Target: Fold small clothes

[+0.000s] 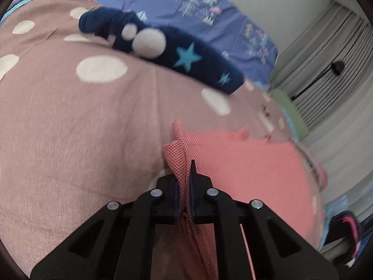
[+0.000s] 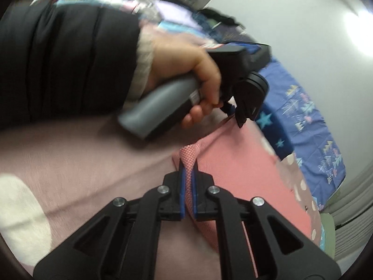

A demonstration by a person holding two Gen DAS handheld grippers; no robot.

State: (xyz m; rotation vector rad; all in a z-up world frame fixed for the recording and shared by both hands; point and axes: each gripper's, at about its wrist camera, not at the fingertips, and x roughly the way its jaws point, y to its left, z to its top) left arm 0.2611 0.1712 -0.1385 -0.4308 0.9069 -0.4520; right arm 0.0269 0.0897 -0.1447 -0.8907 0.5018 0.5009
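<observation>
The small garment (image 1: 244, 163) lies on the bedspread (image 1: 81, 128); the starred cloth (image 1: 186, 58) lies beyond it, the patterned sheet (image 1: 198, 11) farther behind.

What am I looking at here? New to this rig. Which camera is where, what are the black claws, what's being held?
No robot arm: a person holds a two-finger gripper in each hand, each with a fisheye camera looking along its fingers. One picture is from the left wrist, one from the right.

The left gripper is shut on a bunched edge of the pink garment. The right gripper is shut on another edge of the same garment. In the right view you also see the person's left hand holding the other tool.

The garment lies on a pink dotted sheet. Further back is a navy garment with stars, beyond it a blue patterned cover.
</observation>
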